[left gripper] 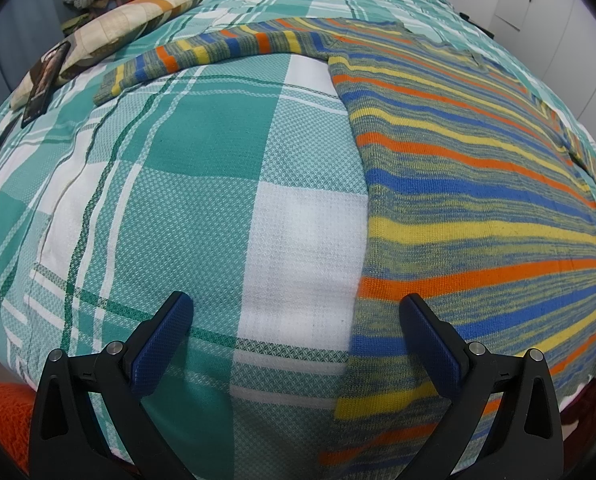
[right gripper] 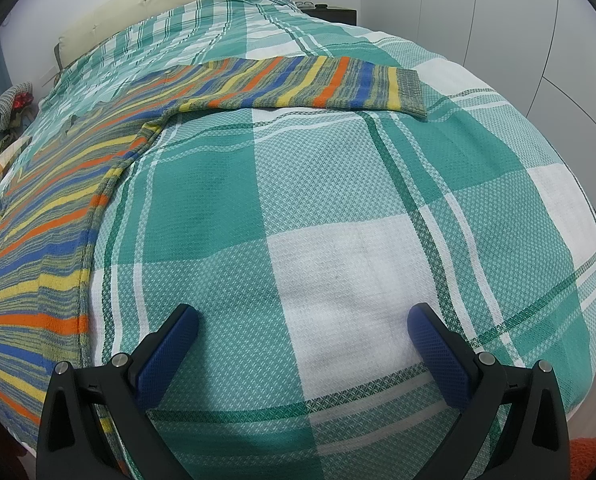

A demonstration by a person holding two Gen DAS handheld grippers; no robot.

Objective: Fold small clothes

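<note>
Striped knit in blue, yellow and orange, the sweater [left gripper: 478,184] lies flat on a green-and-white plaid bed [left gripper: 202,184], body running up from the near edge and both sleeves spread out sideways toward the long edges. The left gripper [left gripper: 296,344] hovers over the near edge with jaws wide apart and nothing held, its right finger just over the sweater's side seam. The right gripper [right gripper: 303,354] hangs equally wide and empty over bare cover near the same edge, the sweater's other side seam off to its left. A pillow [left gripper: 110,32] and a phone [left gripper: 44,76] sit at the far left corner. Folding looks unstarted. The likely risk: a finger pinching the cover along with the knit, dragging both and wrinkling the sweater.
</note>
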